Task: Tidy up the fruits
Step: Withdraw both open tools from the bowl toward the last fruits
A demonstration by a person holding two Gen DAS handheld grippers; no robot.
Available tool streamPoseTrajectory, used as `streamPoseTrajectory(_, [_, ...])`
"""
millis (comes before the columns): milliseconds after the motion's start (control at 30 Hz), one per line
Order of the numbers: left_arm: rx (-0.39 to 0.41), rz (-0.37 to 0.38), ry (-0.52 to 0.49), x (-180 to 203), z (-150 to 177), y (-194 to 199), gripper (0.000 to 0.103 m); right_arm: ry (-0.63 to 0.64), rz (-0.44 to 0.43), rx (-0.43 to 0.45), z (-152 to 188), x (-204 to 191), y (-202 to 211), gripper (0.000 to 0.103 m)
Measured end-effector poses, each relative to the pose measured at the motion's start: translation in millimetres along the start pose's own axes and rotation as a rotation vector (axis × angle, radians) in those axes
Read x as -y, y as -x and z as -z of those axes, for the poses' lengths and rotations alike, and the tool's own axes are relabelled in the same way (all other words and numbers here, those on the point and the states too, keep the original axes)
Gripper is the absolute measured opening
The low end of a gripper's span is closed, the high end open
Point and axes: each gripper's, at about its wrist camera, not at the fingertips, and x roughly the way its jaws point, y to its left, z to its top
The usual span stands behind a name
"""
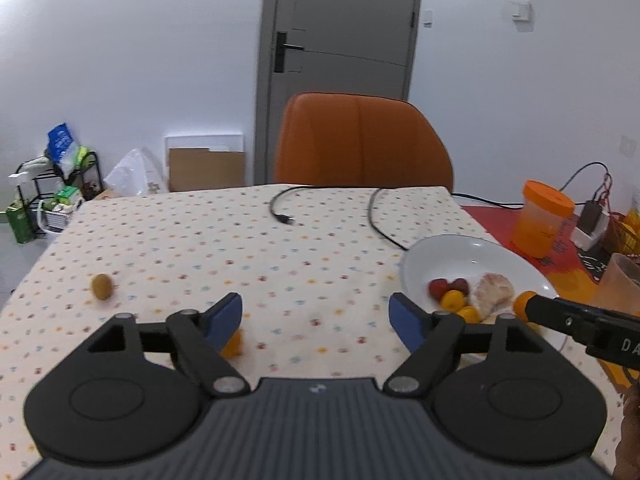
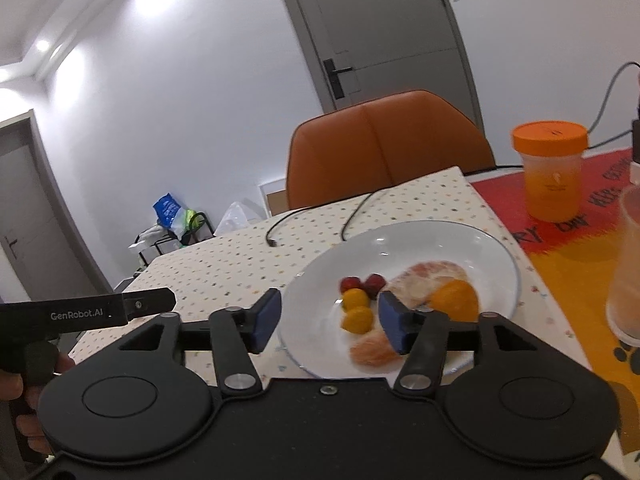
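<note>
Landmark: we take the white plate [image 2: 496, 258] on the worktop [image 1: 224, 248] as reference.
Plate contents: red berries, small orange fruits and pale peeled segments.
Loose fruit: the kiwi [image 1: 101, 286] lies well left of the plate; a small orange fruit [image 1: 234, 345] sits between, half hidden behind the left pad.
Left tongs [image 1: 316, 314]: wide, empty.
Right tongs [image 2: 326, 320]: wide, empty, over the plate's near rim.
Procedure: we judge the nearer orange fruit the next pick; centre it between the pads, close gently, since round fruit rolls.

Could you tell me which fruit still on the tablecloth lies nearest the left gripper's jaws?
The small orange fruit just behind the left pad; the brown-green kiwi sits farther off to the left.
</note>
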Motion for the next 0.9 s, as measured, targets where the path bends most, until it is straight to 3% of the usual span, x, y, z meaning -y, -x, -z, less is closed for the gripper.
streamPoseTrajectory(333, [0.017, -0.068, 0.064, -46, 2, 16, 0.086, 0.060, -0.052, -0.029, -1, -41, -18, 0.060])
streamPoseTrajectory(900, [0.012, -0.149, 0.146, -121, 8, 22, 0.088, 0.181, -0.153, -0.109, -1, -111, -58, 0.060])
